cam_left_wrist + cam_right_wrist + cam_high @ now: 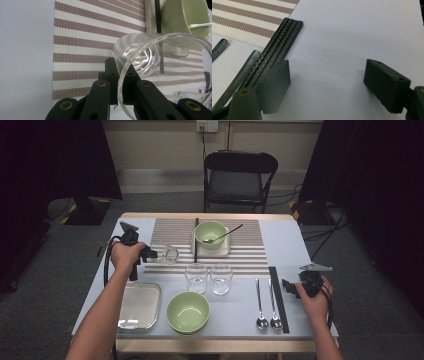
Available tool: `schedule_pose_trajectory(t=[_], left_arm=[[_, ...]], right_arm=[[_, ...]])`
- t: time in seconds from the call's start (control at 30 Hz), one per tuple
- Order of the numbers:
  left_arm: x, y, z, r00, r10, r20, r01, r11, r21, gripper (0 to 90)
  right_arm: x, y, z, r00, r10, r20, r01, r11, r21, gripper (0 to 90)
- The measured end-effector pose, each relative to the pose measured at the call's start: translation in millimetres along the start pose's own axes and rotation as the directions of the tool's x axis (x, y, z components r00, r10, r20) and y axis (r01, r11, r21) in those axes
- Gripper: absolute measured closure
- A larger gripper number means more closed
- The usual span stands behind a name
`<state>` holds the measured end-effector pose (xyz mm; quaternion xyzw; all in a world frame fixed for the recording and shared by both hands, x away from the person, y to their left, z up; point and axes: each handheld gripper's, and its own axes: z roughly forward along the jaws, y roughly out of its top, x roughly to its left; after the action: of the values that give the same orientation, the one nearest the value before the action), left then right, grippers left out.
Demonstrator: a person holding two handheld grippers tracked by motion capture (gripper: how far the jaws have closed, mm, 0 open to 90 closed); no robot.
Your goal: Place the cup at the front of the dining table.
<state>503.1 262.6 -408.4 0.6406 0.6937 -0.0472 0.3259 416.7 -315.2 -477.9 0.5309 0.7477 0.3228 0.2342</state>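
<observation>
Pinching a tipped glass (140, 57) by its rim, the left gripper (150, 253) carries it over the striped mat (175, 232), probably for placing, while the right gripper (327, 82) rests spread beside the chopsticks (279, 47).

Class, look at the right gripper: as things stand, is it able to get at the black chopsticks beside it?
Probably yes. The right gripper is open and holds nothing, and the chopsticks lie flat just beside it with bare table around.
</observation>
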Motion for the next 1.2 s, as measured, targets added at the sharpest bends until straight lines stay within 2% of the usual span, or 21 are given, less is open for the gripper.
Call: schedule_pose_trajectory(t=[0.1, 0.27, 0.3, 0.43, 0.47, 0.67, 0.7, 0.73, 0.77, 1.07, 1.2], left_arm=[[-0.5, 0.2, 1.5, 0.9998, -0.019, 0.005, 0.019, 0.9997, -0.013, 86.2], [-0.7, 0.5, 2.4, 0.9997, -0.023, 0.005, 0.023, 0.9996, -0.015, 86.2], [-1.8, 0.5, 3.5, 0.9993, -0.037, 0.001, 0.037, 0.9990, -0.026, 86.2], [0.6, 1.5, 3.3, 1.0000, -0.009, 0.003, 0.009, 0.9999, -0.005, 86.2], [-0.5, 1.5, 4.3, 0.9996, -0.027, -0.001, 0.027, 0.9996, -0.012, 86.2], [0.0, 2.1, 5.8, 0.9995, -0.031, 0.004, 0.031, 0.9995, -0.006, 86.3], [-1.2, 2.4, 6.7, 0.9992, -0.039, 0.001, 0.039, 0.9990, -0.023, 86.2], [0.6, 3.4, 5.4, 0.9999, -0.010, 0.001, 0.010, 0.9999, 0.002, 86.1], [-0.7, 3.5, 6.0, 0.9997, -0.026, -0.001, 0.026, 0.9996, -0.008, 86.2], [-5.2, 6.0, 7.6, 0.9999, -0.009, -0.014, 0.009, 0.9999, -0.009, 86.1], [-5.3, 6.1, 8.3, 0.9998, -0.018, -0.013, 0.017, 0.9997, -0.018, 86.1]], right_arm=[[0.0, 0.0, 0.0, 1.0000, 0.000, 0.000, 0.000, 1.000, 0.000, 20.1], [0.0, 0.0, 0.0, 1.0000, 0.000, 0.000, 0.000, 1.000, 0.000, 20.1], [0.0, 0.0, 0.1, 1.0000, 0.000, 0.001, 0.000, 1.000, -0.001, 20.1], [0.0, 0.0, 0.0, 1.0000, 0.000, 0.000, 0.000, 1.000, 0.000, 20.1], [0.0, -0.1, 0.1, 1.0000, 0.000, 0.001, 0.000, 1.000, -0.001, 20.1], [0.0, 0.0, 0.0, 1.0000, 0.000, 0.000, 0.000, 1.000, 0.000, 20.2], [0.1, 0.0, 0.0, 1.0000, 0.000, 0.000, 0.000, 1.000, 0.000, 20.1], [0.0, 0.0, 0.0, 1.0000, 0.000, 0.000, 0.000, 1.000, 0.000, 20.2], [0.0, 0.0, 0.0, 1.0000, 0.000, 0.000, 0.000, 1.000, 0.000, 20.1], [0.1, 0.0, 0.0, 1.0000, 0.000, 0.000, 0.000, 1.000, 0.000, 20.1], [0.0, 0.0, 0.0, 1.0000, 0.000, 0.000, 0.000, 1.000, 0.000, 20.2]])
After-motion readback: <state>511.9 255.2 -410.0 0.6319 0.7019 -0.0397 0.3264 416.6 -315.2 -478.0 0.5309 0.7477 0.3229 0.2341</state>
